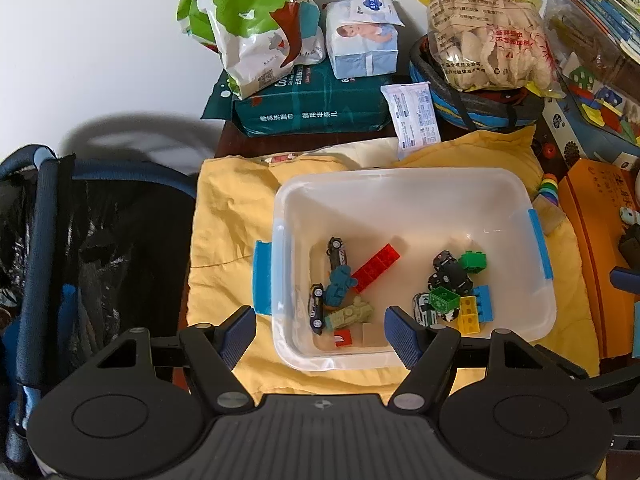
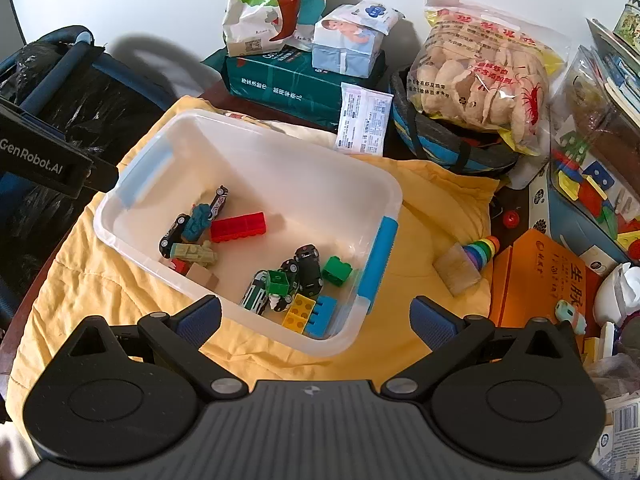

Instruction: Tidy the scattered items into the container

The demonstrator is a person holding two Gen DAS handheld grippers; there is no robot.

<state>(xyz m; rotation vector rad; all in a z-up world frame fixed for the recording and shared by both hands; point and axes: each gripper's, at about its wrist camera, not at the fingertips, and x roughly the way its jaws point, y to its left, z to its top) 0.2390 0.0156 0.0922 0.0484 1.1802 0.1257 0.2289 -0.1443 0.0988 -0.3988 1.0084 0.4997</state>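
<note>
Jaws of the left gripper (image 1: 320, 330) stand wide apart and hold nothing, hovering over the near rim of the clear plastic bin (image 1: 412, 184). Jaws of the right gripper (image 2: 316, 318) are likewise spread wide and empty, with the bin at their 11 o'clock. Inside the bin lie a red brick (image 2: 238, 227), a blue figure (image 2: 197, 221), small toy cars (image 2: 308, 268), a green brick (image 2: 337, 270), a yellow brick (image 2: 298, 313) and a blue brick (image 2: 322, 316). The bin sits on a yellow cloth (image 2: 432, 200). On the cloth at the right gripper's 1 o'clock, outside the bin, rest a wooden block (image 2: 456, 268) and, touching it, a rainbow stacking toy (image 2: 482, 252). Farther off at 12 o'clock stand a green wipes pack (image 2: 288, 88) and a bag of prawn crackers (image 2: 480, 76).
</note>
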